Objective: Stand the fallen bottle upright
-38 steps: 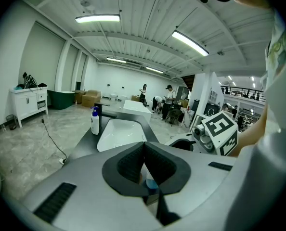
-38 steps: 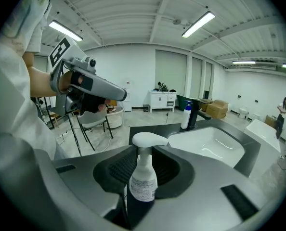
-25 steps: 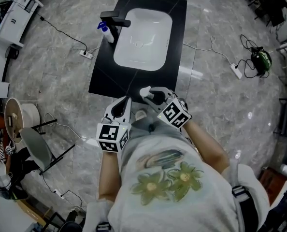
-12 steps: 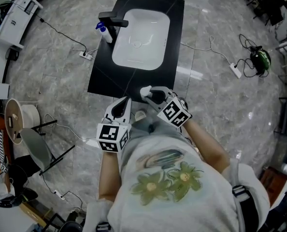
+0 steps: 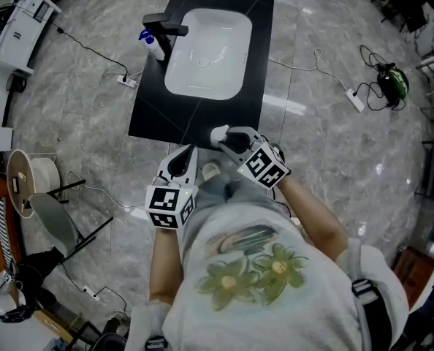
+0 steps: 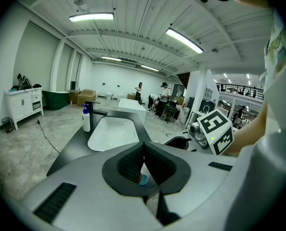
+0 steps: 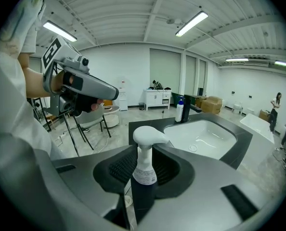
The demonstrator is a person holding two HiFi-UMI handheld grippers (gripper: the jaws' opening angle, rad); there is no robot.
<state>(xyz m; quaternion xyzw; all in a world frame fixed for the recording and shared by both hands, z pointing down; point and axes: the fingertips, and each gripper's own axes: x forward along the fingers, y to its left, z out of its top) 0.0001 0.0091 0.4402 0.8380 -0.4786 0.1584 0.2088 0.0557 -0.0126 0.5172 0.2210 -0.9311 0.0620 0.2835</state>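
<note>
In the right gripper view a dark spray bottle (image 7: 143, 177) with a white trigger head stands upright between the jaws of my right gripper (image 7: 144, 170), which is shut on it. The head view shows that bottle (image 5: 220, 134) held in the air by the right gripper (image 5: 229, 140), just before the near edge of the black counter (image 5: 150, 115). My left gripper (image 5: 185, 154) hangs beside it to the left, jaws shut (image 6: 143, 146) with nothing between them.
The counter holds a white sink (image 5: 206, 46), a black faucet (image 5: 164, 26) and a white bottle with a blue cap (image 5: 152, 45) standing upright. Cables and power strips (image 5: 356, 104) lie on the marble floor. A chair (image 5: 52, 221) stands at the left.
Both grippers stay almost where they were, and the right one keeps the spray bottle. The head view has shifted a little, so the counter sits slightly higher and further left.
</note>
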